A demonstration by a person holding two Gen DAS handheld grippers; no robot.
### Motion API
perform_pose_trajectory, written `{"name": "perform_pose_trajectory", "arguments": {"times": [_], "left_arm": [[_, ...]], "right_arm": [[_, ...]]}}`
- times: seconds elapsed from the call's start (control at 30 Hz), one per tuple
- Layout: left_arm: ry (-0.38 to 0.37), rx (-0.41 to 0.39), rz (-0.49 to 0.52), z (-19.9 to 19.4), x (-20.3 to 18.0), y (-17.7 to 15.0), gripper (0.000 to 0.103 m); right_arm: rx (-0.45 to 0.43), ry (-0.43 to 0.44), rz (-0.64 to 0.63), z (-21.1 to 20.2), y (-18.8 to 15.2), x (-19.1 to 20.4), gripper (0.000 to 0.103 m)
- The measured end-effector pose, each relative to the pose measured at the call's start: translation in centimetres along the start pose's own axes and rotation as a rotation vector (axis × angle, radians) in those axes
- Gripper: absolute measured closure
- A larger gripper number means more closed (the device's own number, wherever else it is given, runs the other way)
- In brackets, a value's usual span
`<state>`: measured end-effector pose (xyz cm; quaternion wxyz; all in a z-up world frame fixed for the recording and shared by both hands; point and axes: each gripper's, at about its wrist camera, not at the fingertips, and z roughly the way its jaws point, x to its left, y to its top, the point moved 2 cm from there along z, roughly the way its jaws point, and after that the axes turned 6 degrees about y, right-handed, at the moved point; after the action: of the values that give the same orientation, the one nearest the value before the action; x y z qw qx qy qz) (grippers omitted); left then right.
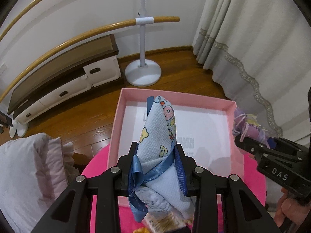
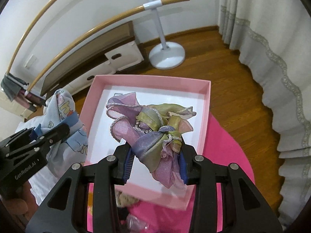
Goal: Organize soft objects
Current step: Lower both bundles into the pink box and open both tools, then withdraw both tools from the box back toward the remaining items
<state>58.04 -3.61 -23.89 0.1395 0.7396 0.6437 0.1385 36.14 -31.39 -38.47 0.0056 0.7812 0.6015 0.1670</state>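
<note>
My left gripper [image 1: 156, 145] is shut on a pale blue printed cloth bundle [image 1: 161, 132] tied with a blue satin ribbon, held above the near left part of an open pink box [image 1: 231, 116]. My right gripper [image 2: 155, 153] is shut on a bunch of purple and green gauzy fabric [image 2: 147, 124] with braided cord, hanging over the pink box [image 2: 147, 81]. The box has a white floor and sits on a bright pink round surface [image 2: 225, 151]. Each gripper shows in the other's view: the right gripper [image 1: 252, 145] at the right, the left gripper [image 2: 50, 134] at the left.
Wooden floor surrounds the pink surface. A white stand [image 1: 142, 71] with wooden bars rises beyond the box, a low cabinet [image 1: 64, 89] at the wall left, curtains [image 1: 252, 38] at the right. A pale pillow [image 1: 29, 170] lies at the left. More small items [image 2: 126, 200] lie below the box.
</note>
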Motion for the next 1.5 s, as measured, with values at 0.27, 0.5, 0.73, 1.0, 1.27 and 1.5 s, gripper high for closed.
{"name": "perform_pose_trajectory", "arguments": {"times": [0.27,0.5,0.73,1.0,1.27,1.5], "left_arm": [[-0.021,0.046,-0.013,7.2,-1.0,3.7,0.07],[-0.027,0.096,0.011,12.2,-1.2,6.4,0.068],[0.022,0.076,0.008,12.5,-0.9,6.9,0.032],[0.061,-0.05,0.015,8.2,-1.1,3.8,0.005],[0.046,-0.132,-0.015,2.3,-1.1,-2.6,0.0],[0.036,-0.174,-0.02,-3.2,-0.7,-9.3,0.0]], "right_arm": [[0.045,-0.023,-0.002,3.8,2.3,-0.9,0.066],[0.085,-0.038,-0.007,6.1,2.6,-1.4,0.059],[0.074,-0.073,-0.011,5.9,2.2,-1.6,0.024],[-0.006,-0.096,-0.014,2.4,1.2,-1.3,0.008],[-0.098,-0.106,-0.027,-3.6,-1.8,0.7,0.001],[-0.161,-0.125,-0.035,-8.8,-6.5,2.3,0.0]]}}
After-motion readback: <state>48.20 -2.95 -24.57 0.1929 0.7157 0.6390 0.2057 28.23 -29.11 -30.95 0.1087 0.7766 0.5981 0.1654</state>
